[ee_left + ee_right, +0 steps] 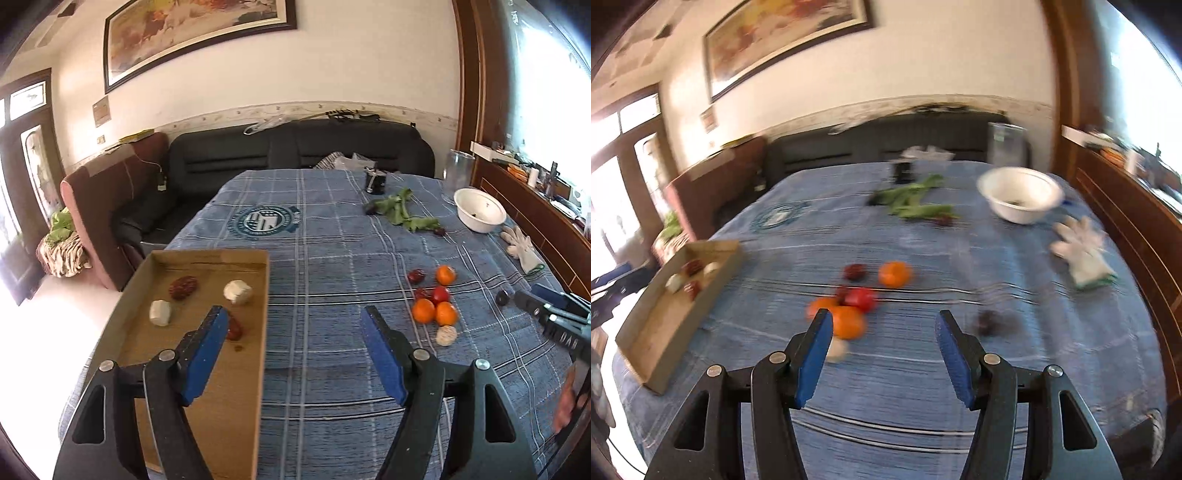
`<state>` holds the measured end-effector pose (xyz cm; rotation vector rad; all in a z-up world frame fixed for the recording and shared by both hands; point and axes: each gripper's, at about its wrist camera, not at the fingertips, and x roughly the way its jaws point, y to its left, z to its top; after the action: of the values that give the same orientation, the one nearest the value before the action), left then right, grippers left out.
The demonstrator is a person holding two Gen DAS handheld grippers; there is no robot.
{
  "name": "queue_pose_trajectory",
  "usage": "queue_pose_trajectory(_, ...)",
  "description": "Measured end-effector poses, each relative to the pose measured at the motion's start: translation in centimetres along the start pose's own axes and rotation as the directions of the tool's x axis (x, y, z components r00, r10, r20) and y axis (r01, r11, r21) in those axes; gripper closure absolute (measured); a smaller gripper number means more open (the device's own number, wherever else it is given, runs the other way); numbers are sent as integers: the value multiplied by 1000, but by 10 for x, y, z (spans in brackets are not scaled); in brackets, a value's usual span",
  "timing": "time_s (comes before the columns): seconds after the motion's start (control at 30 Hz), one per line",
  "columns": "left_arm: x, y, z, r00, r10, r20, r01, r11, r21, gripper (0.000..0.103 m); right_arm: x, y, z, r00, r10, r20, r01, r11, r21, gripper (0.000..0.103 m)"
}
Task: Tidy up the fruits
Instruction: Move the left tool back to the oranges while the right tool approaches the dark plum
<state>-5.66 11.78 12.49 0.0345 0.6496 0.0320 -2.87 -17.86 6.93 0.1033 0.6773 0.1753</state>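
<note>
A cardboard tray (207,369) lies at the table's left edge and holds two white pieces (238,291) and red fruits (183,287). My left gripper (293,317) is open and empty, its left finger over the tray. A cluster of oranges (435,312), a red fruit (441,294) and a pale piece (446,335) lies mid-table. In the blurred right wrist view my right gripper (884,325) is open and empty just short of the oranges (849,321), with a dark fruit (990,321) to its right. The tray (665,332) shows at far left.
A white bowl (479,209), green leaves (400,210), a white glove (522,245), a black cup (375,181) and a clear jar (458,170) stand at the back right of the blue checked cloth (332,258). A dark sofa lies beyond the table.
</note>
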Motion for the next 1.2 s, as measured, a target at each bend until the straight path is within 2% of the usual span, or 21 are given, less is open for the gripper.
queue_pose_trajectory(0.1, 8, -10, 0, 1000, -29, -7, 29, 1000, 0, 26, -4, -31, 0, 999, -42, -3, 42, 998, 44, 41)
queue_pose_trajectory(0.2, 22, -25, -2, 996, -77, -39, 77, 997, 15, 26, -1, -46, -2, 998, -67, -19, 68, 996, 56, 41)
queue_pose_trajectory(0.33, 43, -46, -6, 987, -130, -89, 134, 990, 40, 26, 13, -52, -4, 997, -44, -56, 48, 996, 80, 41)
queue_pose_trajectory(0.47, 58, -60, -9, 979, -161, -127, 167, 985, 43, 26, 22, -55, -8, 993, 82, -81, -66, 981, 184, 41)
queue_pose_trajectory(0.5, 59, -61, -10, 978, -163, -128, 170, 985, 41, 26, 20, -59, -12, 985, 158, -67, -134, 952, 275, 41)
queue_pose_trajectory(0.57, 60, -62, -10, 978, -165, -127, 171, 985, 35, 26, 17, -62, -17, 968, 248, -31, -214, 889, 404, 40)
queue_pose_trajectory(0.63, 59, -61, -11, 976, -174, -127, 179, 984, 26, 26, 14, -59, -25, 934, 358, -2, -308, 806, 506, 39)
queue_pose_trajectory(0.7, 56, -60, -12, 976, -177, -126, 181, 983, 24, 26, 10, -50, -31, 872, 489, 17, -406, 705, 582, 37)
queue_pose_trajectory(0.73, 54, -58, -13, 977, -174, -122, 179, 984, 24, 26, 7, -43, -34, 824, 566, 37, -467, 640, 610, 37)
queue_pose_trajectory(0.77, 52, -57, -13, 978, -174, -117, 178, 984, 24, 26, 4, -37, -35, 791, 610, 50, -501, 599, 625, 37)
queue_pose_trajectory(0.8, 50, -56, -13, 978, -175, -113, 179, 984, 22, 26, -2, -29, -37, 748, 661, 68, -542, 549, 636, 37)
queue_pose_trajectory(0.87, 43, -52, -15, 979, -179, -100, 181, 983, 17, 26, -13, -17, -37, 686, 722, 85, -593, 488, 640, 34)
queue_pose_trajectory(0.9, 38, -49, -15, 980, -177, -92, 179, 984, 14, 26, -20, -12, -35, 669, 739, 85, -607, 476, 636, 30)
queue_pose_trajectory(0.93, 35, -47, -15, 980, -178, -84, 180, 984, 11, 26, -27, -8, -31, 669, 740, 76, -611, 488, 624, 27)
queue_pose_trajectory(0.97, 31, -45, -14, 981, -179, -78, 180, 984, 8, 26, -33, -8, -26, 683, 728, 62, -603, 514, 609, 26)
queue_pose_trajectory(1.0, 26, -43, -13, 981, -179, -72, 180, 984, 7, 26, -43, -10, -15, 729, 684, 21, -568, 588, 576, 26)
queue_pose_trajectory(1.07, 16, -37, -8, 983, -175, -52, 176, 984, 14, 26, -57, -16, 9, 801, 598, -36, -500, 700, 510, 25)
queue_pose_trajectory(1.1, 10, -35, -5, 985, -169, -37, 170, 985, 21, 26, -67, -23, 27, 846, 529, -63, -446, 768, 460, 25)
queue_pose_trajectory(1.17, -3, -30, 5, 989, -148, 2, 148, 988, 41, 26, -90, -39, 63, 933, 353, -66, -306, 879, 366, 25)
queue_pose_trajectory(1.2, -7, -29, 11, 990, -139, 14, 138, 989, 48, 26, -105, -47, 88, 979, 198, -55, -174, 942, 287, 25)
